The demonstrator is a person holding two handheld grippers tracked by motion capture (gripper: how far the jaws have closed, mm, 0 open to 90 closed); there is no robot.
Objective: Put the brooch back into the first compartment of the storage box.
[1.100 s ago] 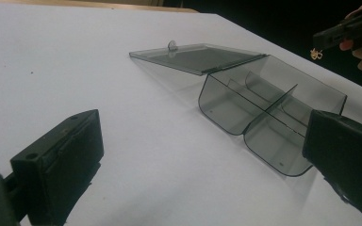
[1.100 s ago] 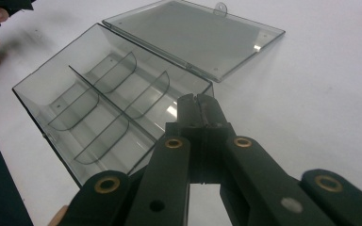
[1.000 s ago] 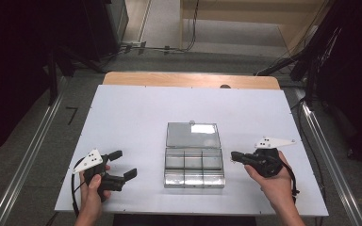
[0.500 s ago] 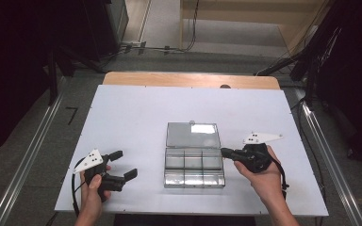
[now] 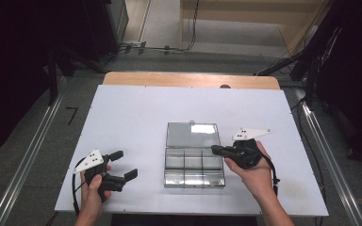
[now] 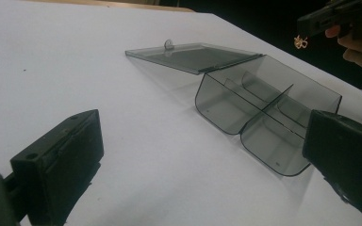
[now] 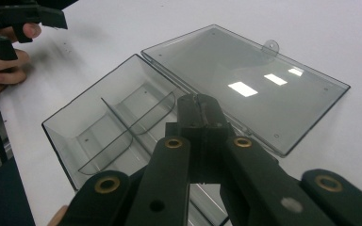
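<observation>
No readable text, labels or nos. anywhere.

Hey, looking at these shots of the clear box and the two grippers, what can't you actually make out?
- Small gold thing below the right gripper, left gripper view: too small to identify; whether it is held is unclear.
- Box near corner, right gripper view: hidden behind that gripper's shut jaws.
- Box right end, left gripper view: covered by the left gripper's own jaw.
- Lid tab, high view: too small to read its shape.
</observation>
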